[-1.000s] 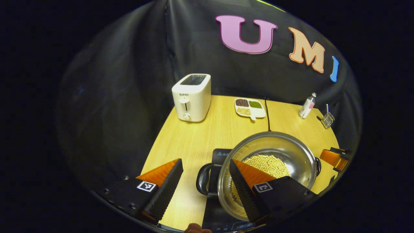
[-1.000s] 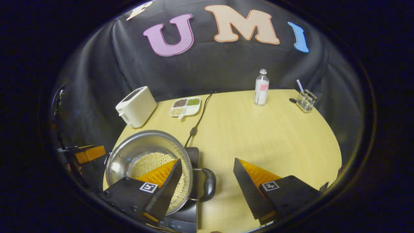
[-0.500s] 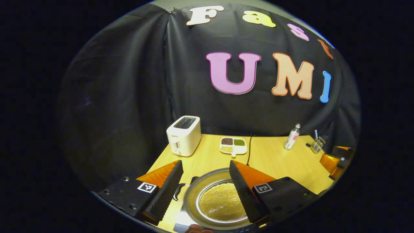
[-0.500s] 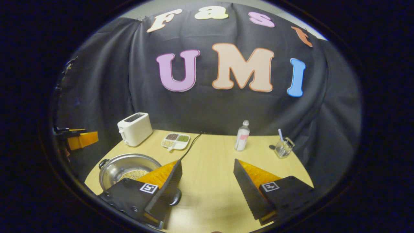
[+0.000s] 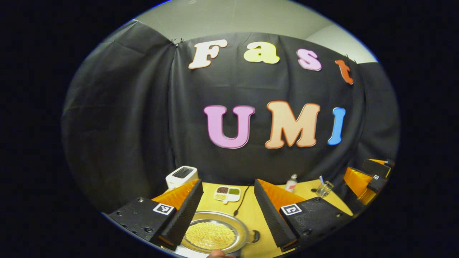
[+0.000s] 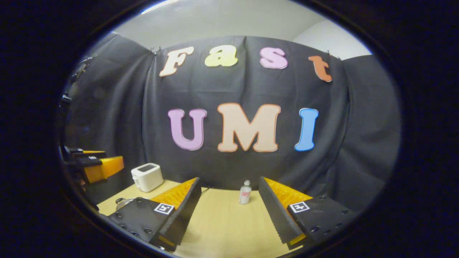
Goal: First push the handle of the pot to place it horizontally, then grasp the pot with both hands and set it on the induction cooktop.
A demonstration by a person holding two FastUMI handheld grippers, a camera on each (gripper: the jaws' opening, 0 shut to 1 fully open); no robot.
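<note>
— While both claws hang above the yellow wooden table point(image 5: 251, 215), where does the round stainless steel pot point(image 5: 215, 234) sit?

— Low in the left gripper view, between and beyond the left gripper point(image 5: 228, 209) tips, full of pale yellow beans point(image 5: 210, 235), with 1 black side handle point(image 5: 254, 235) showing on its right. A light slab edge under it is too cropped to identify. In the right gripper view only a sliver of the pot point(image 6: 123, 202) peeks past a finger.

— And the claws?

— The left gripper is spread wide, nothing between its 2 black ribbed fingers point(image 5: 186, 215). The right gripper point(image 6: 229, 211) is spread wide too, holding nothing.

— Any writing you can read?

— None. Each finger carries a small square black-and-white marker point(image 5: 163, 209), a pattern, not text. The white 2-slot toaster point(image 5: 181, 176) is too small for any brand to be made out, and the clear plastic bottle point(image 6: 245, 192) has a pink label I cannot read.

— What else stands there?

— A white divided dish point(image 5: 227, 193) with dark, green and tan fillings, a black cord point(image 5: 242, 202) beside it, and a clear glass cup point(image 5: 324, 189) with a stick in it.
</note>
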